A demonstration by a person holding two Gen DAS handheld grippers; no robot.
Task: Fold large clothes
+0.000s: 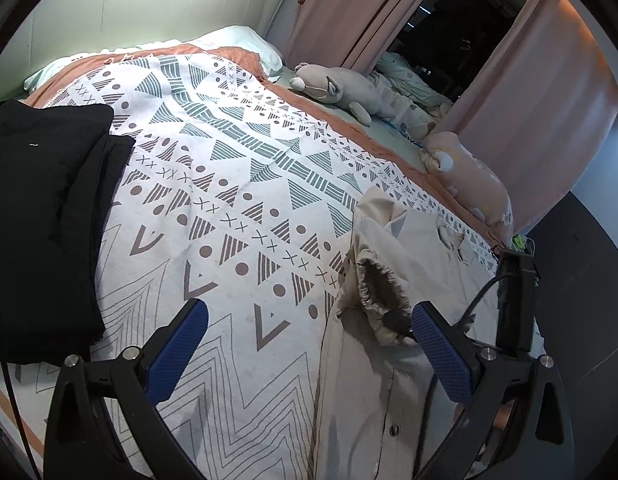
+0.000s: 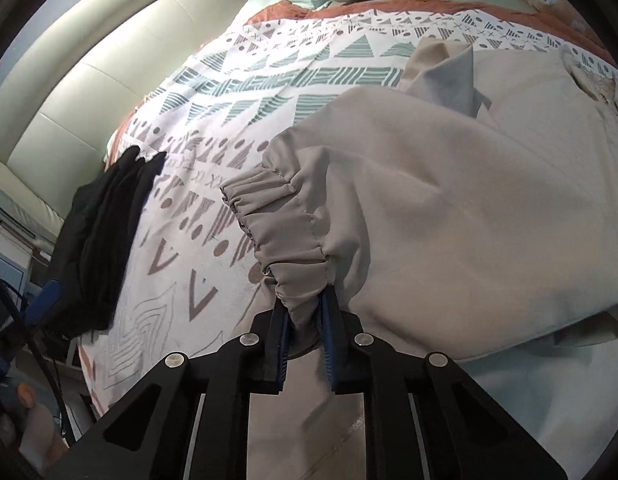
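Observation:
A beige jacket (image 1: 393, 360) lies on the right side of the patterned bedspread (image 1: 237, 184), its elastic sleeve cuff (image 1: 379, 286) lifted. My left gripper (image 1: 309, 328) is open and empty above the bedspread, its right finger beside the cuff. In the right wrist view my right gripper (image 2: 303, 312) is shut on the jacket's gathered sleeve cuff (image 2: 277, 232), with the jacket (image 2: 469, 200) spreading to the right. The right gripper's body also shows in the left wrist view (image 1: 513, 304).
A pile of folded black clothes (image 1: 45, 216) sits on the bed's left side, also seen in the right wrist view (image 2: 105, 240). Plush toys (image 1: 341, 88) and a pink pillow (image 1: 469, 176) line the far side by the curtains. A padded headboard (image 2: 89, 80) stands behind.

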